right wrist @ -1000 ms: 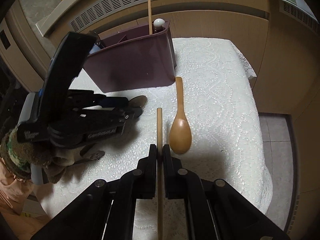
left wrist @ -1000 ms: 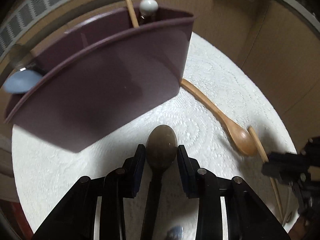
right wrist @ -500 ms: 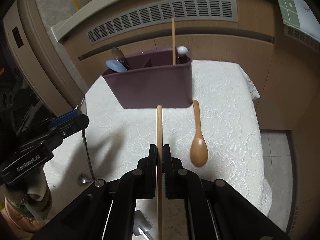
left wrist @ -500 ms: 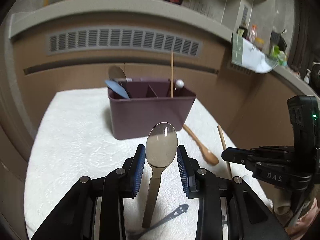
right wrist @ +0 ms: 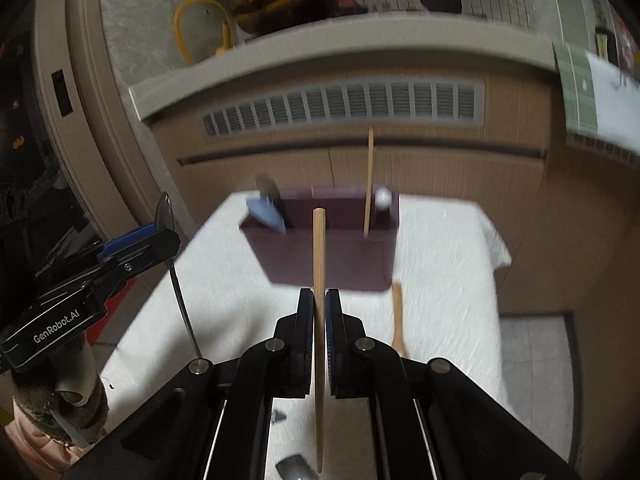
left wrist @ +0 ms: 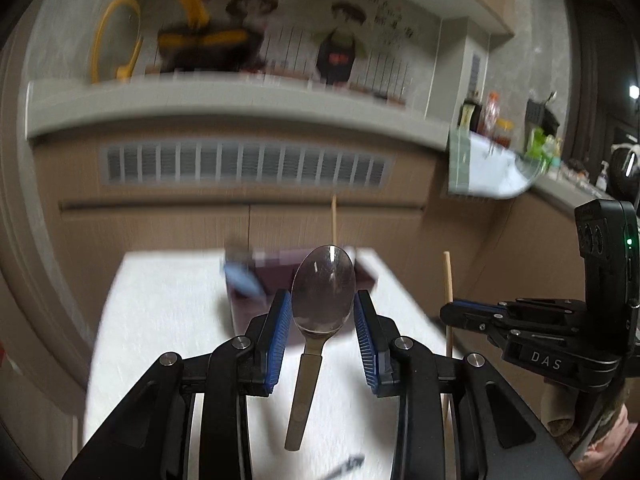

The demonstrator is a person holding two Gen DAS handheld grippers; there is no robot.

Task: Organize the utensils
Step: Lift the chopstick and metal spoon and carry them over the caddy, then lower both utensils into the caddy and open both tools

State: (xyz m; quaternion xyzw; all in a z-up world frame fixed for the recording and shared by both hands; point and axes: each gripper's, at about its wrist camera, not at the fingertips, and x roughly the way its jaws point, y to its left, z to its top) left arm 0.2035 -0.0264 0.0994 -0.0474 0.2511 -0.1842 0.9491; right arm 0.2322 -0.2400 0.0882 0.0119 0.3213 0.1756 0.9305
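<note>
Claws [left wrist: 323, 320] over white tablecloth [left wrist: 168, 312], kitchen bkgd

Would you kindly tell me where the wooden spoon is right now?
In the right wrist view, the wooden spoon lies on the white cloth, just right of the right claw and in front of the maroon caddy.

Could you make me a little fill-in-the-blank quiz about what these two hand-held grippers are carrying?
The left hand-held gripper holds a metal ____ by its bowl.
The right hand-held gripper is shut on a single wooden ____.
The purple caddy stands on a ____ tablecloth.
A wooden spoon lies on the cloth beside the ____.

Missing words: spoon; chopstick; white; caddy
</note>
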